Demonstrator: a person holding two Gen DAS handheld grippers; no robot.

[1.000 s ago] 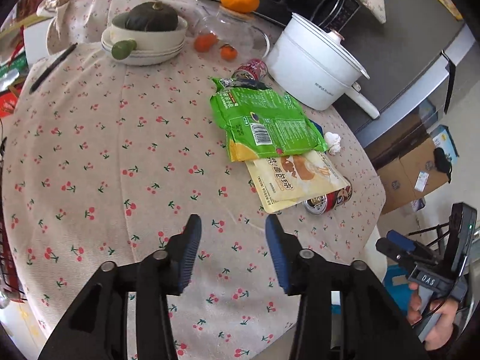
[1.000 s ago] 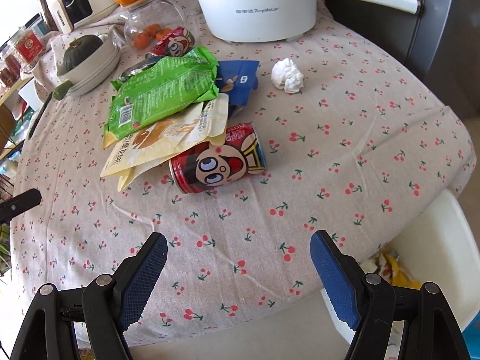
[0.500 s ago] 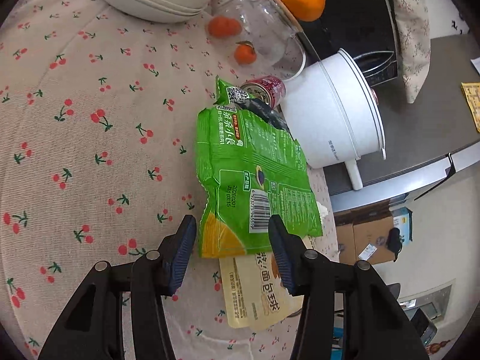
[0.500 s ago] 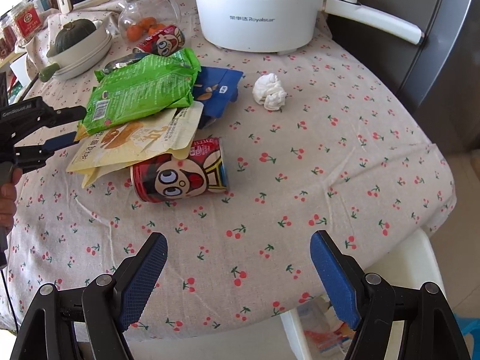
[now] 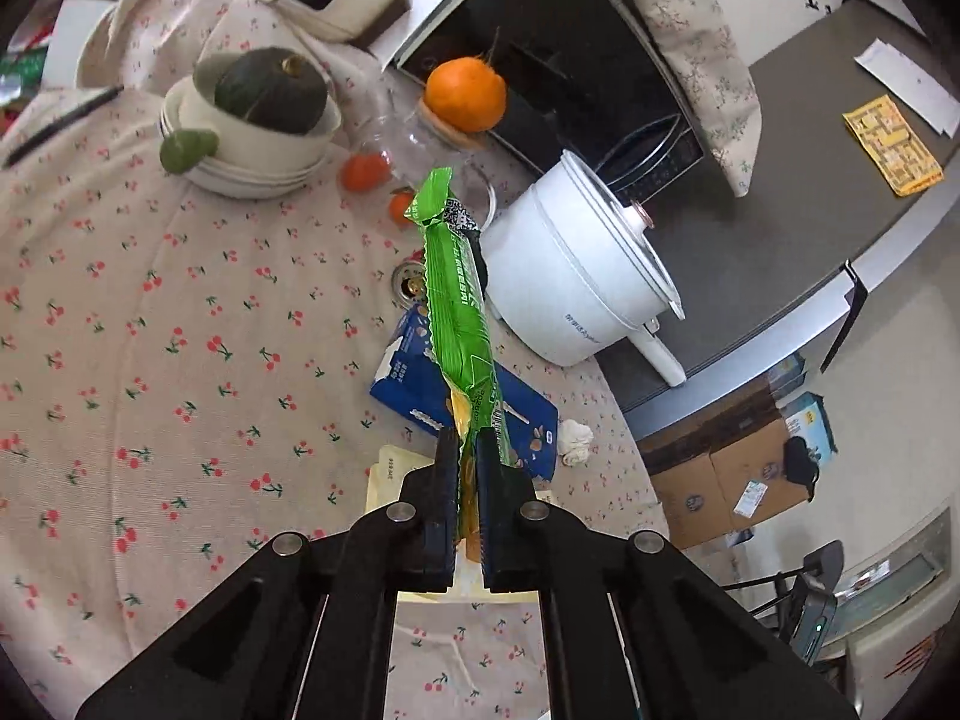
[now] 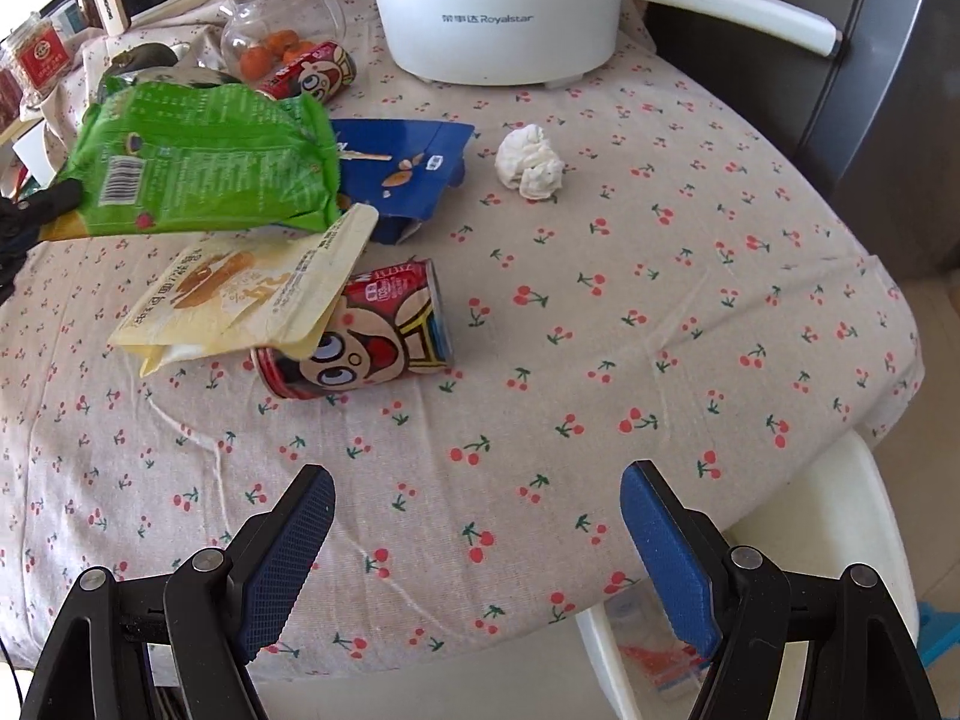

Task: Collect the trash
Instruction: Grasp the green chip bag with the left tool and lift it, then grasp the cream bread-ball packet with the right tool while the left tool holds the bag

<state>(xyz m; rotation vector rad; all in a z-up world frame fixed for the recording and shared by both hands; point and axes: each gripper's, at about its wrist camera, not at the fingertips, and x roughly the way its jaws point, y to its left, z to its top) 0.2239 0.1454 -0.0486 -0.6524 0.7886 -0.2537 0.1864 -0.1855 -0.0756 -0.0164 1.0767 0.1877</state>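
Note:
My left gripper has its jaws closing tight on the yellow-green end of a green snack bag, and the pads press on it. The bag hangs edge-on above the table. In the right wrist view the green bag floats at the left over a yellow pouch, which leans on a red cartoon can lying on its side. A blue carton and a crumpled tissue lie behind. My right gripper stands open over the table's near edge, nothing between its fingers.
A white electric pot stands at the back, with a second red can and a glass jar of oranges beside it. Stacked bowls holding a green squash sit far left. A white bin stands below the table edge.
My left gripper moved in over the green bag, shut on its end and lifted it off the pile, uncovering the blue carton. The right gripper stayed open and hardly moved.

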